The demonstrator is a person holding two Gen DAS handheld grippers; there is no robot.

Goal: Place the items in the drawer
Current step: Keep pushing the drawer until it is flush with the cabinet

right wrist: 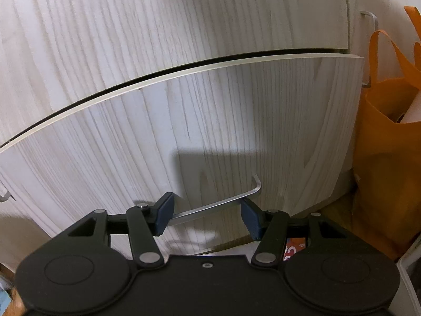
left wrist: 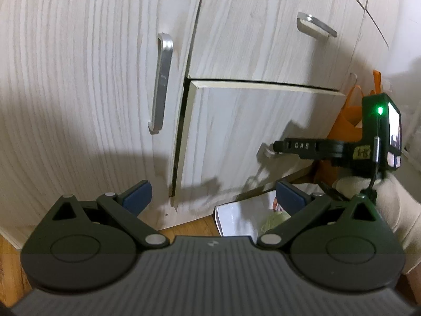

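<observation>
The lower drawer (left wrist: 236, 131) of a pale wood-grain cabinet stands slightly pulled out, a dark gap above its top edge (right wrist: 184, 72). Its metal bar handle (right wrist: 218, 205) runs between my right gripper's (right wrist: 208, 218) open blue pads (right wrist: 164, 216), which bracket the bar without closing on it. The right gripper also shows in the left wrist view (left wrist: 276, 146), its tip at that handle. My left gripper (left wrist: 213, 197) is open and empty, low in front of the cabinet. Items on the floor include a white packet (left wrist: 242, 218) and something pale green (left wrist: 273, 220).
A closed cabinet door with a vertical handle (left wrist: 161, 84) is left of the drawer. An upper drawer with a handle (left wrist: 315, 25) sits above. An orange bag (right wrist: 389, 144) stands right of the cabinet. The floor (left wrist: 184, 226) is wood.
</observation>
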